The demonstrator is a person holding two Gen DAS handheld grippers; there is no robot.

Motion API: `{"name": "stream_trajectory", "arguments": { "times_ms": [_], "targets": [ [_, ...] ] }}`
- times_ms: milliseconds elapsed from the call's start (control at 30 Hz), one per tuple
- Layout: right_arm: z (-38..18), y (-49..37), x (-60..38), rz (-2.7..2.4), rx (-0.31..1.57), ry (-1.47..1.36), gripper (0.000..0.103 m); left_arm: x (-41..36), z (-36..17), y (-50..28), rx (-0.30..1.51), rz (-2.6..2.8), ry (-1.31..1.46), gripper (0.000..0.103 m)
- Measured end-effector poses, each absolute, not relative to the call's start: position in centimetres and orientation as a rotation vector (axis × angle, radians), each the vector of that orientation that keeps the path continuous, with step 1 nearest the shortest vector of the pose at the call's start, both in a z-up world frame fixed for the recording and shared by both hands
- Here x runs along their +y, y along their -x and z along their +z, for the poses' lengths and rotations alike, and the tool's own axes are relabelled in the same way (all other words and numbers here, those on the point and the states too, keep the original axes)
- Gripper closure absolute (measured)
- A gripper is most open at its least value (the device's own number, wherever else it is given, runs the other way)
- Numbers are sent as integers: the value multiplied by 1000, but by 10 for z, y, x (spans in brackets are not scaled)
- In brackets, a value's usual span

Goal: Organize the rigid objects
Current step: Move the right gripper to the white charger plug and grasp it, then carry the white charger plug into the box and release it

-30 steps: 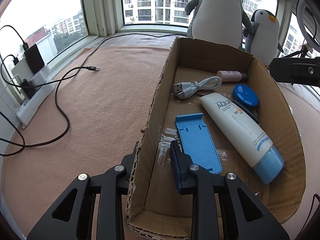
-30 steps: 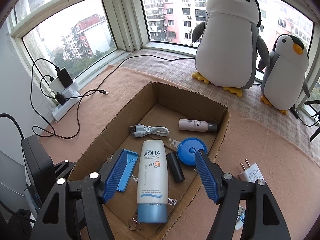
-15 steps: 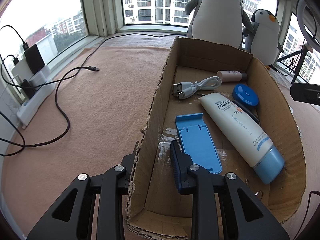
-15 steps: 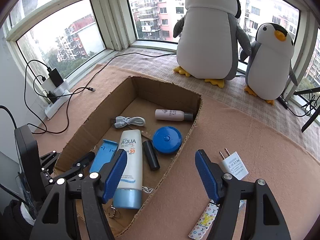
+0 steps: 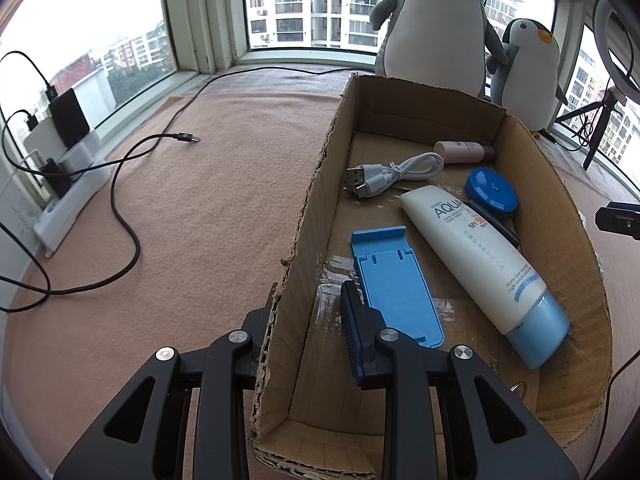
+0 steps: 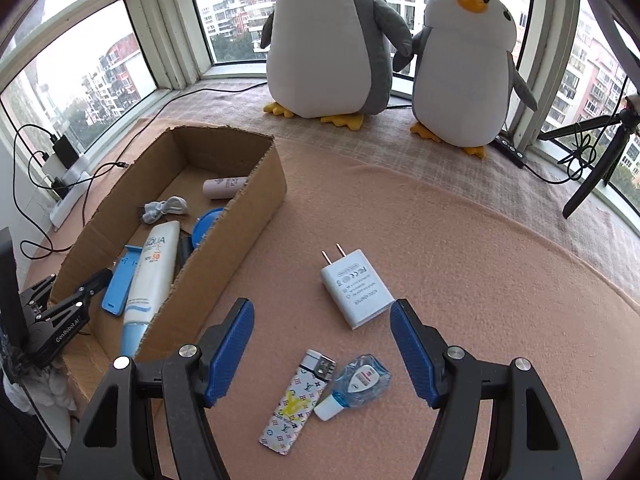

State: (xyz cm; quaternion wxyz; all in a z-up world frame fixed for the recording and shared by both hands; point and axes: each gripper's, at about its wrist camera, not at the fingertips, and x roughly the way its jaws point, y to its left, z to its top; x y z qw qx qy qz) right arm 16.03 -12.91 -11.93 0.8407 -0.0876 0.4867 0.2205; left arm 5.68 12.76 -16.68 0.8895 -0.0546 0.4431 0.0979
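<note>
Hovering wide-open right gripper [image 6: 322,354] above lighter [image 6: 297,400], left gripper [image 5: 308,320] clamping box wall [image 5: 298,248]

White charger [image 6: 355,288] flat beside box [image 6: 256,216]

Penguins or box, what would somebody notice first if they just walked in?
Probably the two plush penguins standing by the window, the big one left of the small one. Next, the cardboard box on the pink cloth, with a sunscreen tube and blue stand lying inside. Beside the box, a white charger plug lies alone.
</note>
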Motion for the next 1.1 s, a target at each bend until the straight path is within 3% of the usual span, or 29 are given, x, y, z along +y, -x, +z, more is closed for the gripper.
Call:
{"name": "stream_trajectory", "arguments": {
  "times_ms": [733, 1000, 1100],
  "targets": [
    [-168, -205, -121, 434, 1125, 244, 37, 127, -167, -57, 921, 204, 113, 78],
    [-170, -213, -122, 424, 1128, 248, 65, 127, -167, -57, 920, 204, 113, 78],
    [-169, -213, -123, 426, 1130, 241, 71, 127, -167, -57, 920, 204, 113, 78]
  ]
}}
